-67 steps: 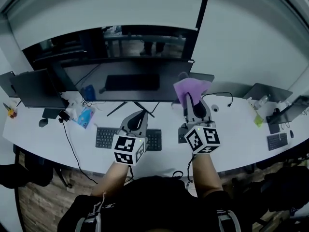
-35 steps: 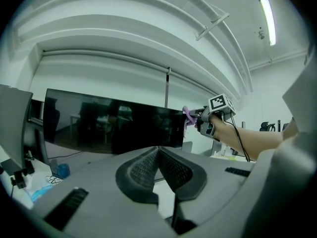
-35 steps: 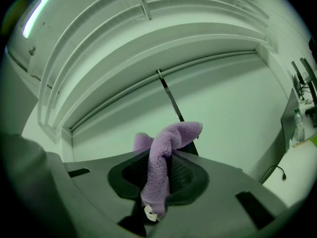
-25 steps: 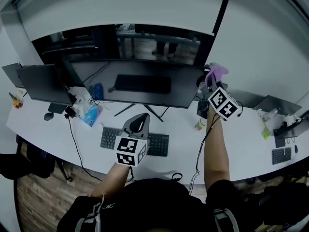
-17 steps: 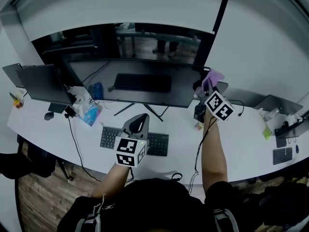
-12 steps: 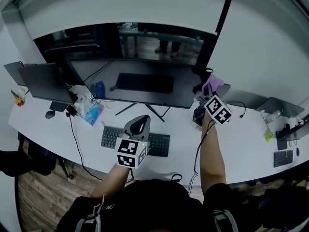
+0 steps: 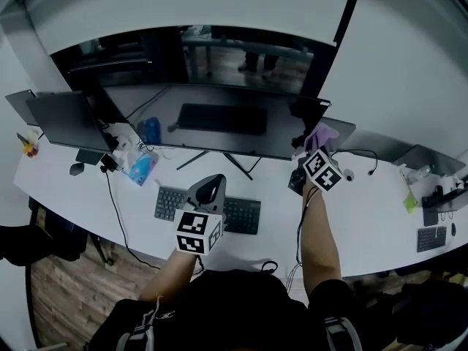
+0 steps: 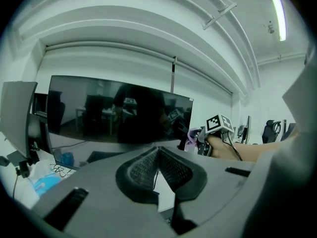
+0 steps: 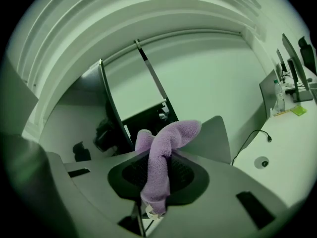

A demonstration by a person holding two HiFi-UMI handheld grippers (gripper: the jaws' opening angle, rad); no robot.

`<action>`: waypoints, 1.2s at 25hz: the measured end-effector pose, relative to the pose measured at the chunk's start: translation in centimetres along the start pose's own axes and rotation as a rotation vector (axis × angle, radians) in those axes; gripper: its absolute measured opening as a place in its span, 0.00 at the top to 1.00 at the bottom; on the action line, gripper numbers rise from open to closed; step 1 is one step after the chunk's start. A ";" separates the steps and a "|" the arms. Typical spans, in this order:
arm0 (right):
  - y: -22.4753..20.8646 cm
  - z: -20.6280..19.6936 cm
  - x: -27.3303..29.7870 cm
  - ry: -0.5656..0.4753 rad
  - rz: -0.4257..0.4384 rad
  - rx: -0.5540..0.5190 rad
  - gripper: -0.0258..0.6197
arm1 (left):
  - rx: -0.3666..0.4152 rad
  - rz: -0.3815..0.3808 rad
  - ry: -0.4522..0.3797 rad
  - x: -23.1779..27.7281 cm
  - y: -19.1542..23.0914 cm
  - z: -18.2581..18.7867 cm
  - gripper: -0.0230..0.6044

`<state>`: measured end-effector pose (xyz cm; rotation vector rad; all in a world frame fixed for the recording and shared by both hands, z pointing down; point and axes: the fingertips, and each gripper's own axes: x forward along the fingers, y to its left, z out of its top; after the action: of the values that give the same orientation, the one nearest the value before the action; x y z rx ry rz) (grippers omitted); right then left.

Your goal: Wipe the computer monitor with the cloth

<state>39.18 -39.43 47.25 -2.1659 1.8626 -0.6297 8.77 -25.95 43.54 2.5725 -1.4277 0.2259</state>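
Head view, items as I log them from my station.

1. Computer monitor (image 7: 219,119): wide and dark, its screen mirroring the room. It stands on splayed legs toward the far edge of the counter (image 7: 365,218). Its long axis runs left to right along that edge, and the screen faces me.

2. Cloth (image 7: 322,135): lilac terry, at the monitor's lower right corner. I cannot tell whether it touches the bezel. In the right gripper view the cloth (image 9: 166,138) runs lengthwise up between the jaws. Its free end bends over to the right above the tips.

3. Right tongs (image 7: 311,148): arm stretched toward the monitor's right edge. The right gripper view shows these tongs (image 9: 157,165) clamped on the cloth.

4. Left tongs (image 7: 210,189): held above the keyboard (image 7: 208,212), toward the counter's near edge. In the left gripper view the jaws of these tongs (image 8: 157,155) are together at the tips, with nothing between them.

5. Print: each tongs' cube carries black-and-white square markers. A small white tag (image 9: 150,210) hangs at the cloth's lower end, too small for me to read.

6. Also on the counter:
   - a second monitor (image 7: 62,119) at the left end, angled
   - a blue packet (image 7: 140,168) beside it
   - a mouse (image 7: 77,169) near the left edge
   - a grey panel (image 7: 342,131) just right of the cloth
   - a black cable (image 7: 358,154) beyond that
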 end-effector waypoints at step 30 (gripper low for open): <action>-6.7 -15.2 3.3 0.299 -0.225 -0.174 0.82 | -0.021 0.086 0.080 0.6 1.2 -3.2 0.94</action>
<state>38.64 -39.77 64.18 -2.5388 1.8887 -0.9125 7.97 -26.27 46.91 2.4586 -1.5054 0.3211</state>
